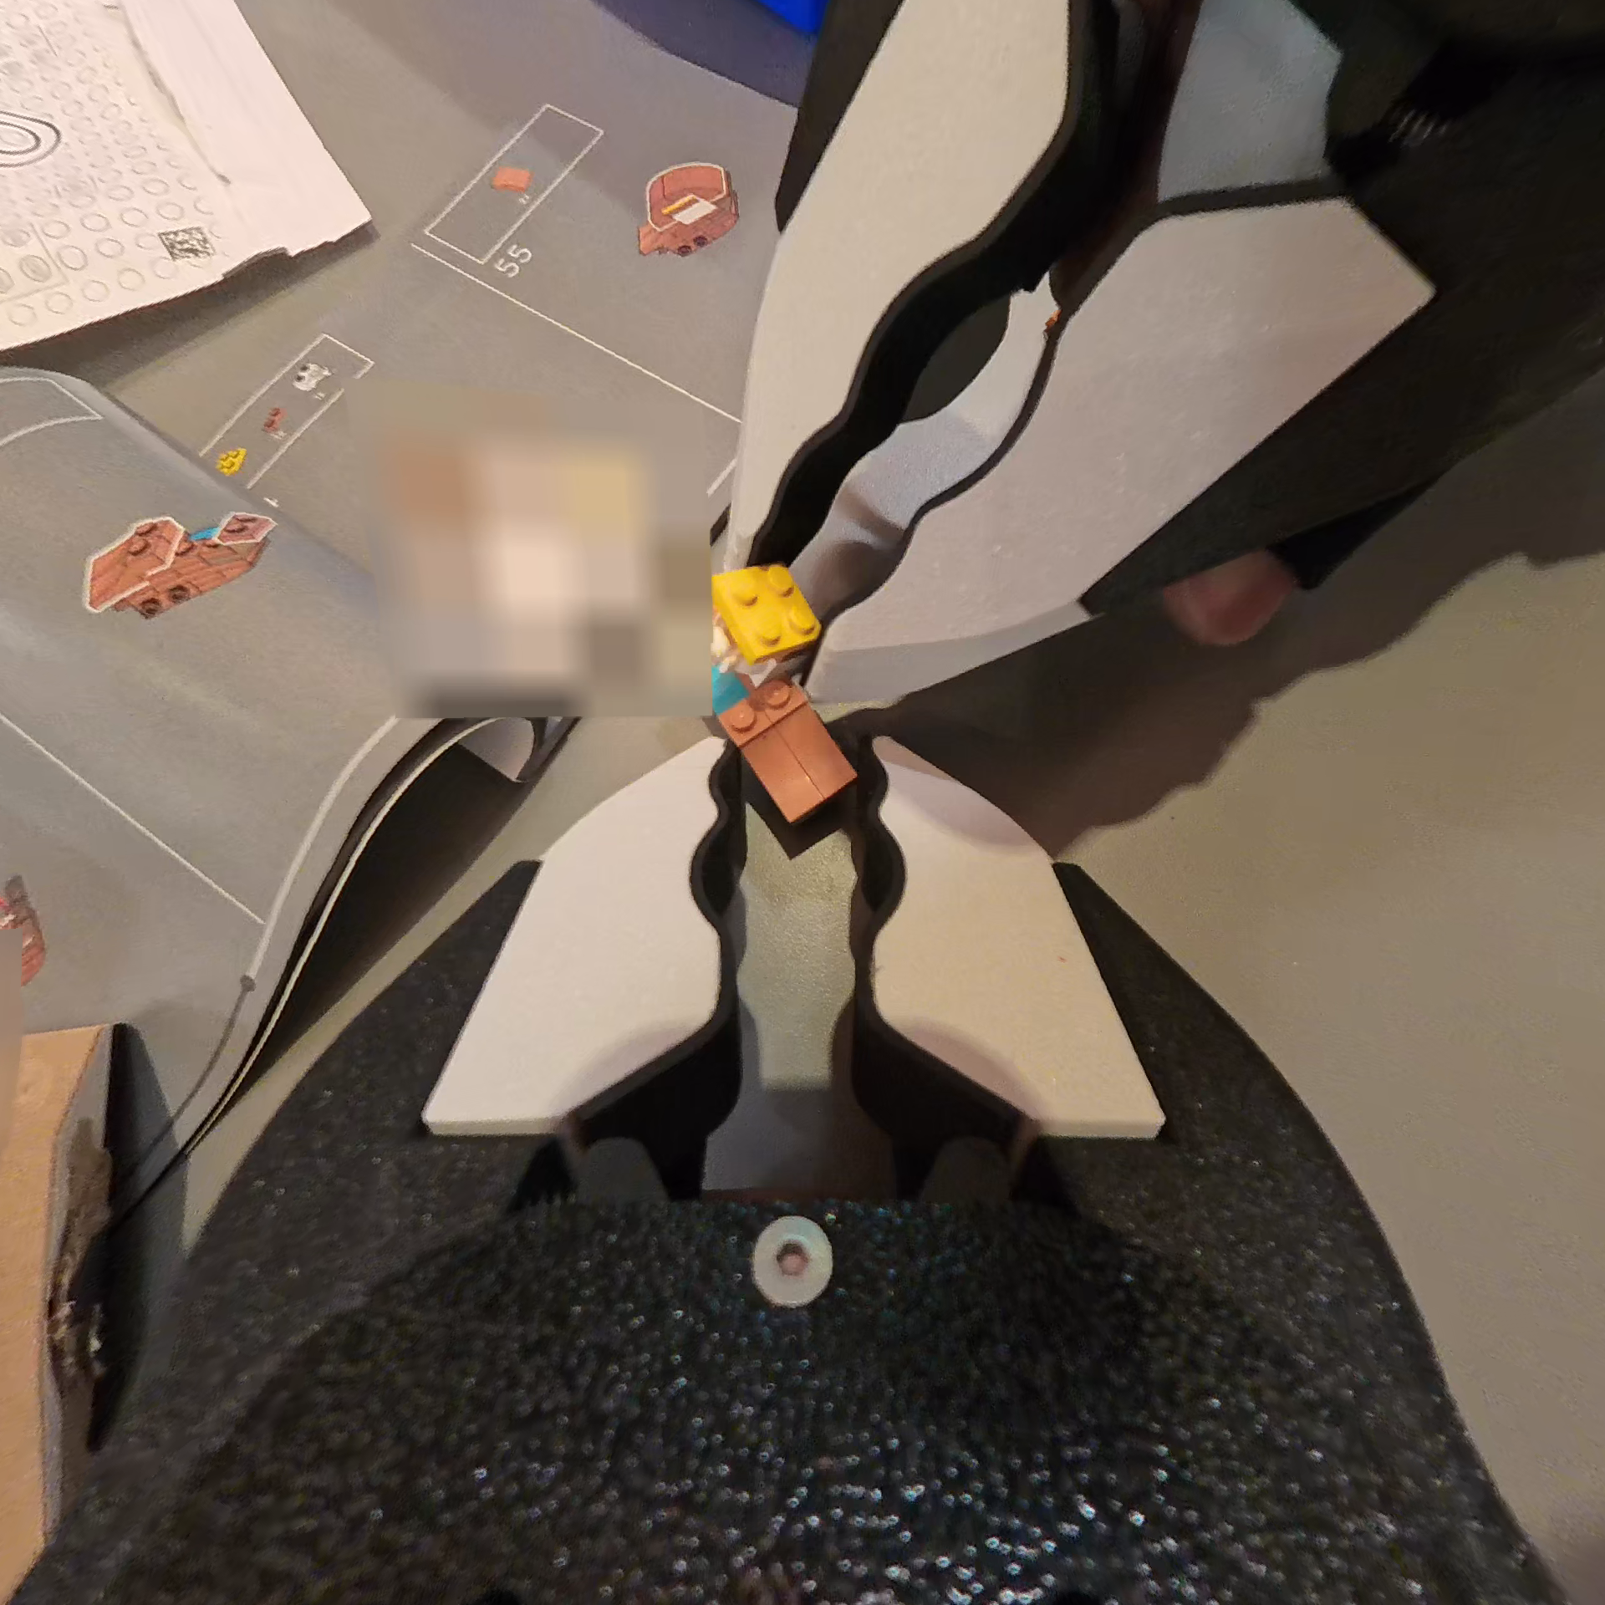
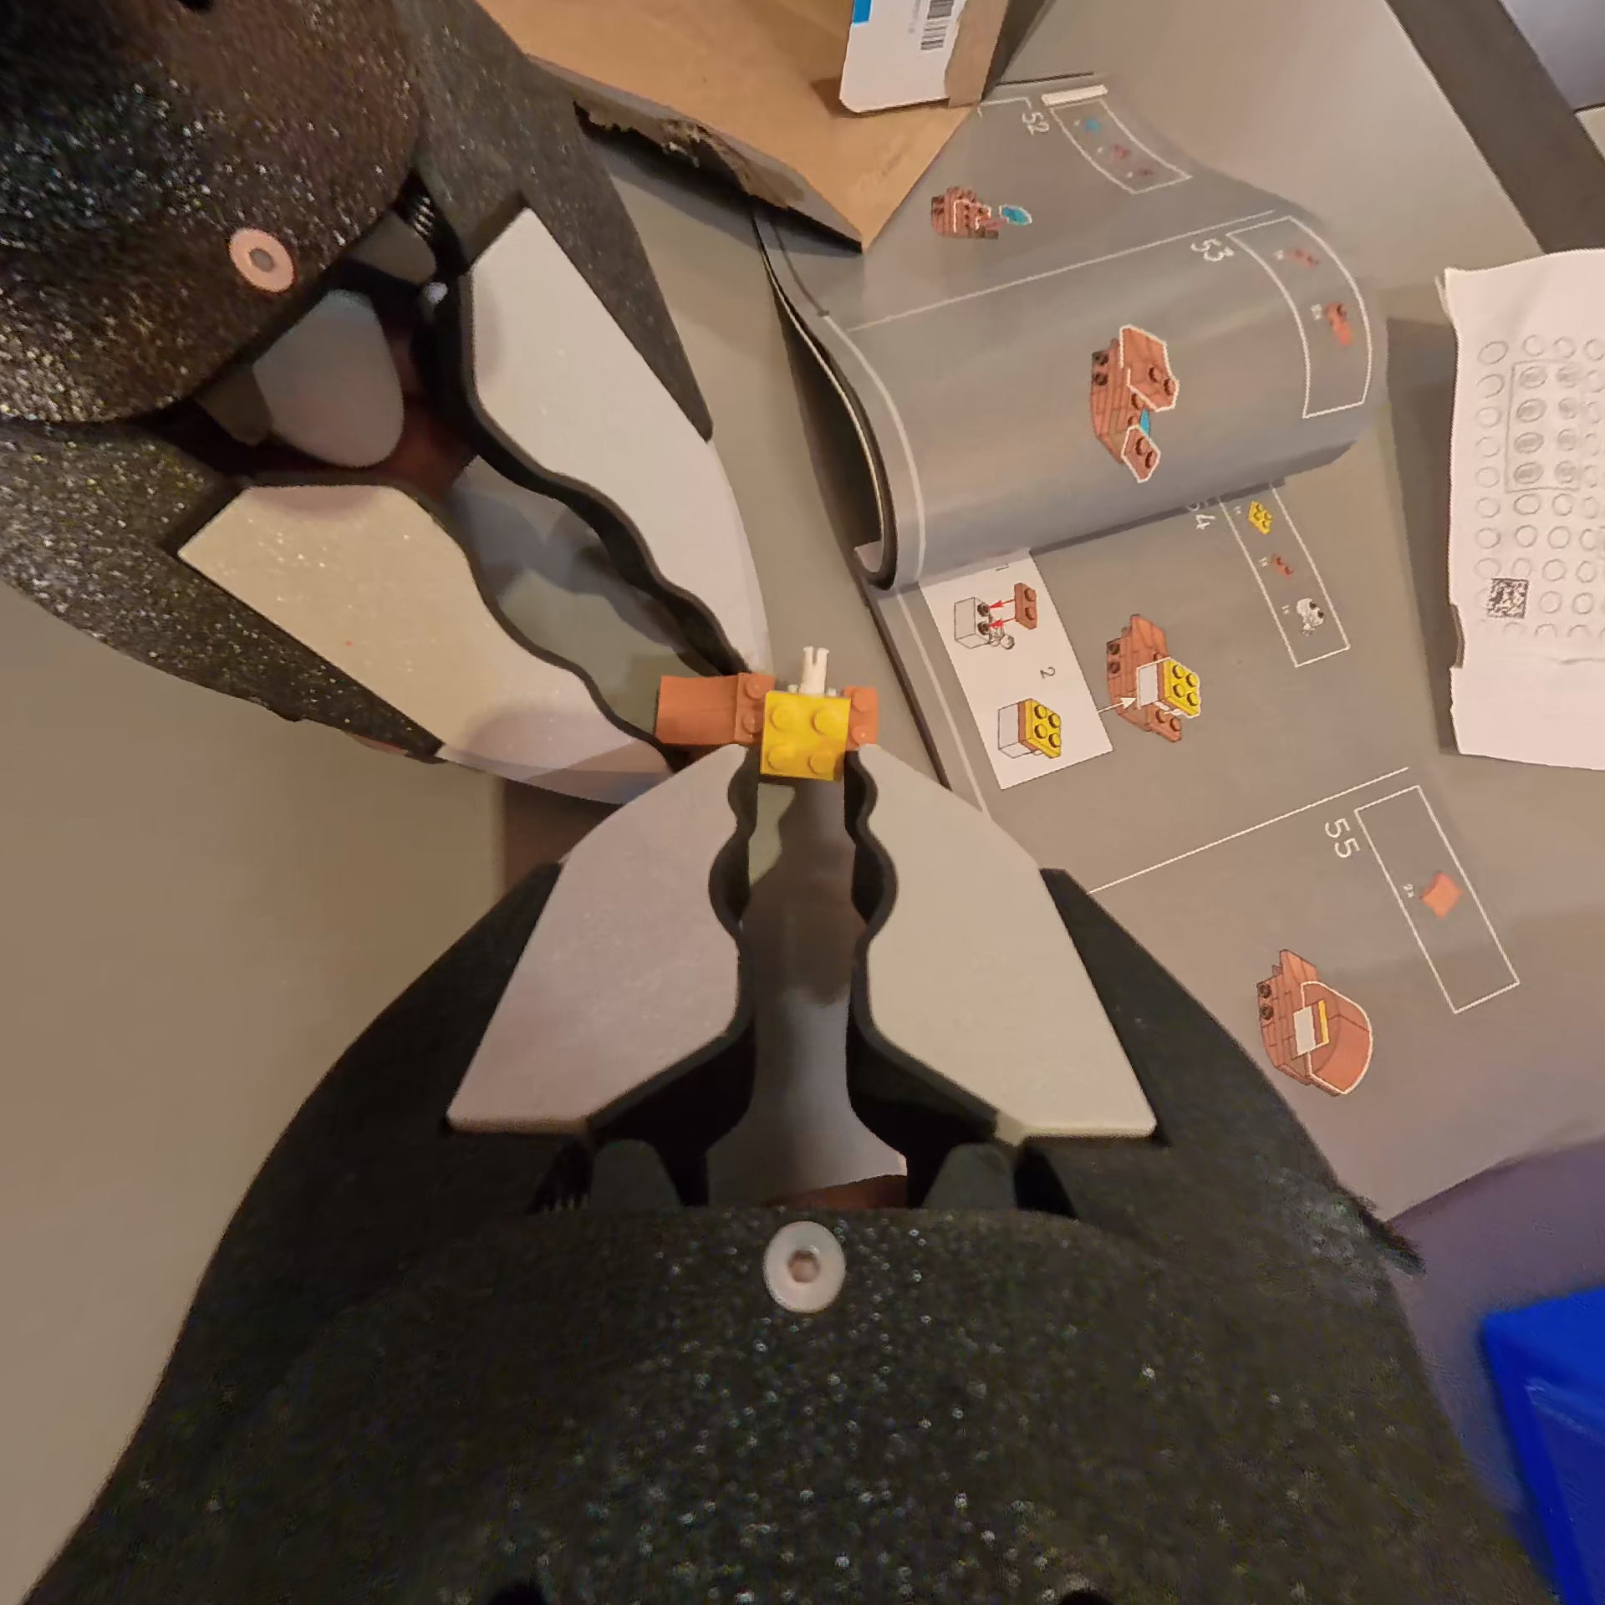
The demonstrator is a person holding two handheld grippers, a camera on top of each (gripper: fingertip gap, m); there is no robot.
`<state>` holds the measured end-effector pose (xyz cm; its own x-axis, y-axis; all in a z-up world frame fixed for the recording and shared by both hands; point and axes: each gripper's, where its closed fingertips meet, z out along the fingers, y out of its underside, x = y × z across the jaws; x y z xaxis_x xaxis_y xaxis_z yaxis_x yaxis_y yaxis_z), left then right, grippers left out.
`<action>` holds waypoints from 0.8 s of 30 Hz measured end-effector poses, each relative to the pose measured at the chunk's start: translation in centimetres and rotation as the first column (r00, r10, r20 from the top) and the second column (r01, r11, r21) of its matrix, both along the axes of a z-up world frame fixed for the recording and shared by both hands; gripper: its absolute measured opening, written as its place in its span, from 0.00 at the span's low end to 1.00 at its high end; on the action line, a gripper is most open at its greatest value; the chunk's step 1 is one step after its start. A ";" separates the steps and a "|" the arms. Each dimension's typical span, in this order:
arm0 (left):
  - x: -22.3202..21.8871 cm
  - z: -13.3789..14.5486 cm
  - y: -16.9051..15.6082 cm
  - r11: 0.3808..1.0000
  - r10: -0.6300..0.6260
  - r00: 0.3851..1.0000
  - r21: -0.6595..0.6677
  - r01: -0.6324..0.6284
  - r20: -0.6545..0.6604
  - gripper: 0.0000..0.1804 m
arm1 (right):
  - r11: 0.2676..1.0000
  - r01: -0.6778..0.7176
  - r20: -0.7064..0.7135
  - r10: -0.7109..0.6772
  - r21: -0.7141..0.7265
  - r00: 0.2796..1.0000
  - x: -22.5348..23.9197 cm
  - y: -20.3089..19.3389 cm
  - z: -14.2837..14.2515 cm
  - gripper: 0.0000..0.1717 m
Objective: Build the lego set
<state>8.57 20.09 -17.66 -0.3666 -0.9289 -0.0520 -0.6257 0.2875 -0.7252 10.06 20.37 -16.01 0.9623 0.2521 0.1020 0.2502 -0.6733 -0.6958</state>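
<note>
A small brick model hangs between my two grippers above the grey table. My left gripper [image 1: 795, 764] is shut on its brown brick end [image 1: 795, 764], which sits skewed between the fingertips. The same end shows in the right wrist view [image 2: 695, 708], with the left gripper [image 2: 669, 738] reaching in from the upper left. My right gripper [image 2: 803, 769] is shut on the yellow four-stud brick [image 2: 803, 729]. Both pads touch its sides. A white pin [image 2: 812, 664] sticks out behind it. In the left wrist view the right gripper [image 1: 782, 643] reaches in from the upper right onto the yellow brick [image 1: 764, 608].
An open grey instruction booklet [image 2: 1129, 825] lies to the right, and also shows in the left wrist view [image 1: 564, 287]. A white printed sheet [image 2: 1529, 521] lies beyond it. A cardboard box [image 2: 782, 104] stands behind. A blue object [image 2: 1555, 1433] is at the lower right. A fingertip [image 1: 1225, 599] shows. My left and right fingertips are right by each other.
</note>
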 end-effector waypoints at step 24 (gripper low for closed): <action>0.0 0.0 -0.2 1.000 -0.016 1.000 0.005 0.016 0.003 0.13 | 0.999 -0.052 -0.003 0.052 -0.003 0.999 -0.2 -0.3 0.0 0.14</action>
<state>8.55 19.85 -17.64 -0.3809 -0.9228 -0.0579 -0.6188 0.3010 -0.7256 9.90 20.10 -15.98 0.9481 0.3022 0.0984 0.2829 -0.6612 -0.6949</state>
